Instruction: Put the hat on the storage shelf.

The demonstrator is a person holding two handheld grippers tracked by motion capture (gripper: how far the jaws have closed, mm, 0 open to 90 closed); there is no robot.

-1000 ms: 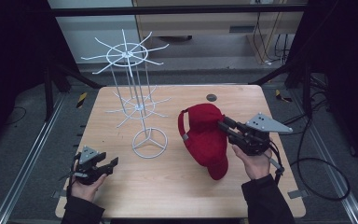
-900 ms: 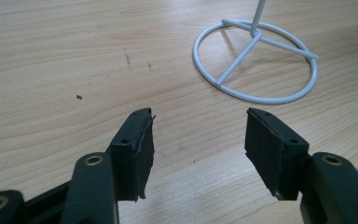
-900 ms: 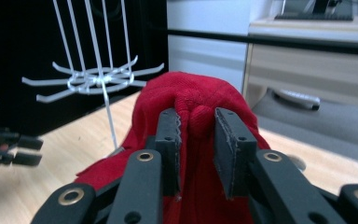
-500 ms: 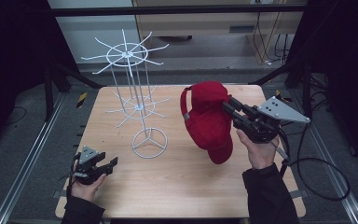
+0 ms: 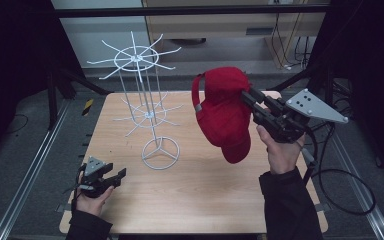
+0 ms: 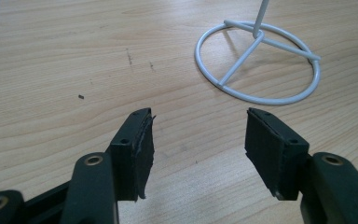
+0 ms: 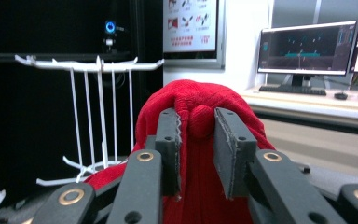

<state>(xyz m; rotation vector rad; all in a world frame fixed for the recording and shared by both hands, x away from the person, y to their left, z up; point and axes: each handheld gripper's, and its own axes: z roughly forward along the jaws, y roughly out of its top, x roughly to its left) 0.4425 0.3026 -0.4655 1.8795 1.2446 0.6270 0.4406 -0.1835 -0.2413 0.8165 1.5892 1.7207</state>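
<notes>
A red cap hangs in the air over the right half of the table, its brim pointing down. My right gripper is shut on the cap's crown; in the right gripper view the pads pinch a fold of red cloth. A white wire rack with two tiers of radial hooks stands left of the cap on a ring base. My left gripper rests low at the table's front left corner, open with nothing between its pads.
The wooden table has bare board in front of the rack and under the cap. Black frame posts flank the table on both sides. A cable trails from the right gripper off the table's right edge.
The right gripper has lifted the red cap off the table and carried it up. The left gripper has stayed put.
</notes>
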